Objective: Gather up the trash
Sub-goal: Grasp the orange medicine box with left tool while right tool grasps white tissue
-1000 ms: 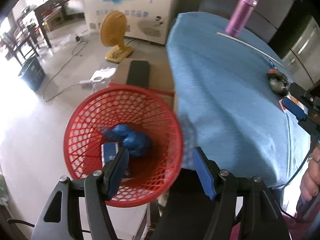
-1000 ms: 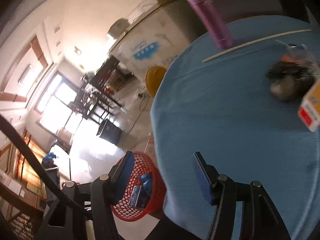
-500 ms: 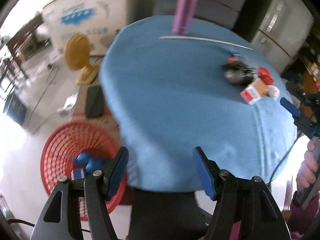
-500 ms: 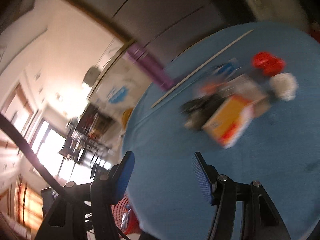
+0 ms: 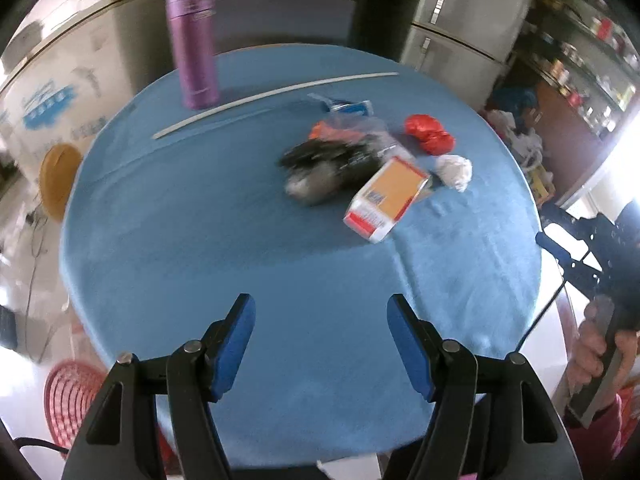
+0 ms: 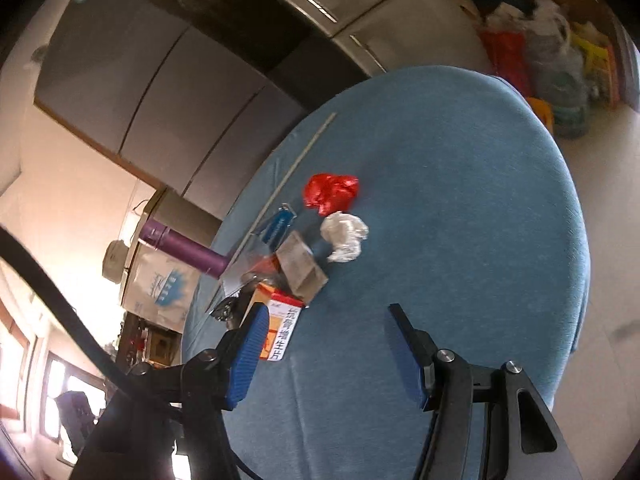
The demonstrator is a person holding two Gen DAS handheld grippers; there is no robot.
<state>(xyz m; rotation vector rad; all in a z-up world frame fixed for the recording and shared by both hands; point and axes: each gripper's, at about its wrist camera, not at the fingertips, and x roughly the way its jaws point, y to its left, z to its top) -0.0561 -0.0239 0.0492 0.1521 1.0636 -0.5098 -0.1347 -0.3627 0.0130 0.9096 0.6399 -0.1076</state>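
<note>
A pile of trash lies on the round blue-clothed table (image 5: 240, 260): an orange, white and red carton (image 5: 386, 198), a red crumpled wrapper (image 5: 430, 134), a white paper ball (image 5: 454, 170), a dark bag clump (image 5: 324, 164) and a blue-white wrapper (image 5: 348, 107). My left gripper (image 5: 320, 344) hovers open and empty over the table's near edge, well short of the pile. My right gripper (image 6: 328, 356) is open and empty too. Its left finger overlaps the carton (image 6: 280, 328) in the picture; the paper ball (image 6: 344, 236) and red wrapper (image 6: 330, 192) lie beyond.
The red mesh basket (image 5: 70, 396) stands on the floor at lower left. A purple flask (image 5: 194, 44) and a long white stick (image 5: 276, 94) sit at the table's far side. A person's hand (image 5: 600, 348) holds the other gripper at right. Full bags (image 6: 552, 60) crowd the floor beyond the table.
Both views have swung from the red basket on the floor to the trash pile on the table. The basket has slid to the lower left. Both grippers stayed open and empty.
</note>
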